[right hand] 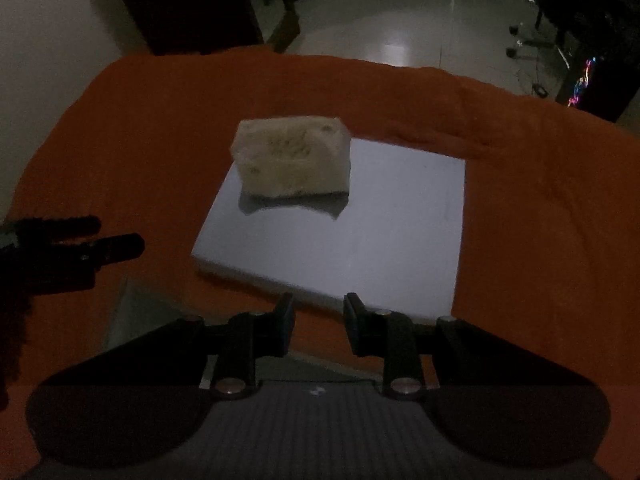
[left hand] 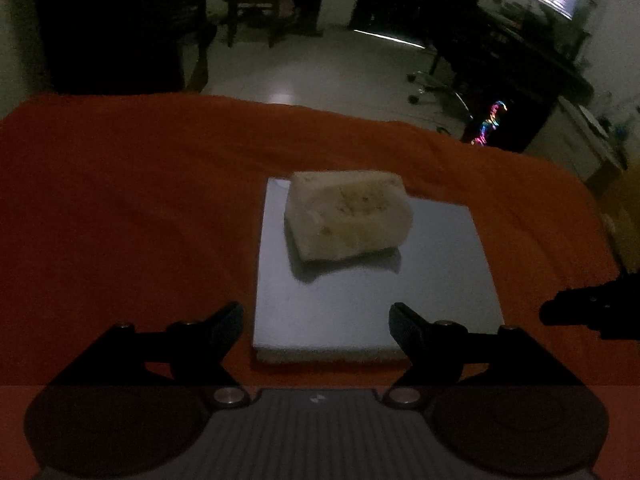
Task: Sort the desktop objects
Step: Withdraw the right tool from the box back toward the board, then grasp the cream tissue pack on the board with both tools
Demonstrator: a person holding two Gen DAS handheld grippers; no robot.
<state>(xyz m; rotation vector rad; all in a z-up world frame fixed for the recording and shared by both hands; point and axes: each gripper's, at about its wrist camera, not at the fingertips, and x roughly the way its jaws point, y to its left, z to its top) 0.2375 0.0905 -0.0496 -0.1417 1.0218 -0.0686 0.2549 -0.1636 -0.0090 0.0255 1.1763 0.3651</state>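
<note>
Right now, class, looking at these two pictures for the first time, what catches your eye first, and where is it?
A pale, pitted, sponge-like block sits on the far left corner of a flat, glossy grey square slab. The slab lies on a bright orange cloth. Nearest the cameras, the open left gripper and narrower-set right gripper hold nothing.

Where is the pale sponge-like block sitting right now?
The pale block rests on the grey square slab's far-left corner, on the orange cloth, ahead of both grippers and touching neither.
</note>
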